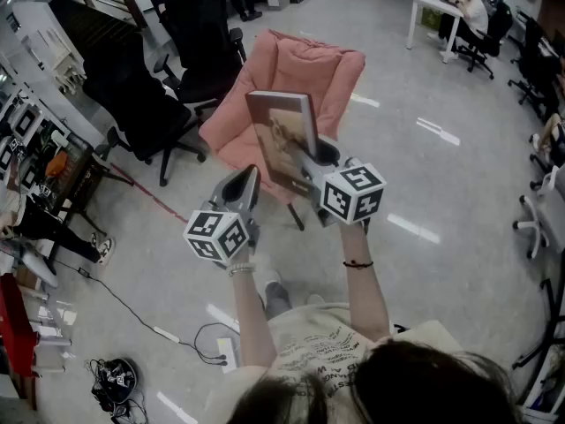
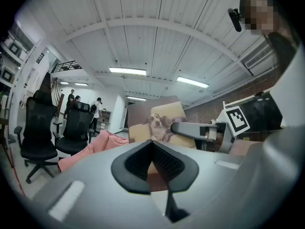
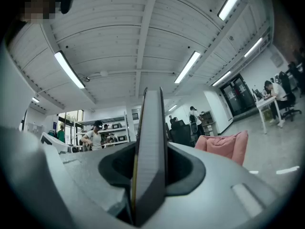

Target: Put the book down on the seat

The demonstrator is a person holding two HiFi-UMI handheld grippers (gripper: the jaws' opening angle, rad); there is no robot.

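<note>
A hardcover book (image 1: 284, 140) with a dog picture on its cover stands upright in the air. My right gripper (image 1: 316, 162) is shut on its lower edge. In the right gripper view the book's spine (image 3: 149, 137) rises straight up between the jaws. My left gripper (image 1: 249, 179) hovers to the left of the book, apart from it, shut on nothing. In the left gripper view the book cover (image 2: 159, 123) and the right gripper (image 2: 193, 129) show beyond the closed jaws. The pink cushioned seat (image 1: 305, 82) stands on the floor just beyond the book.
Black office chairs (image 1: 154, 104) stand to the left of the pink seat. Shelving and clutter line the left wall (image 1: 35, 157). A person sits at a white desk (image 1: 434, 0) at the far right. Cables and a power strip (image 1: 168, 334) lie on the grey floor near my feet.
</note>
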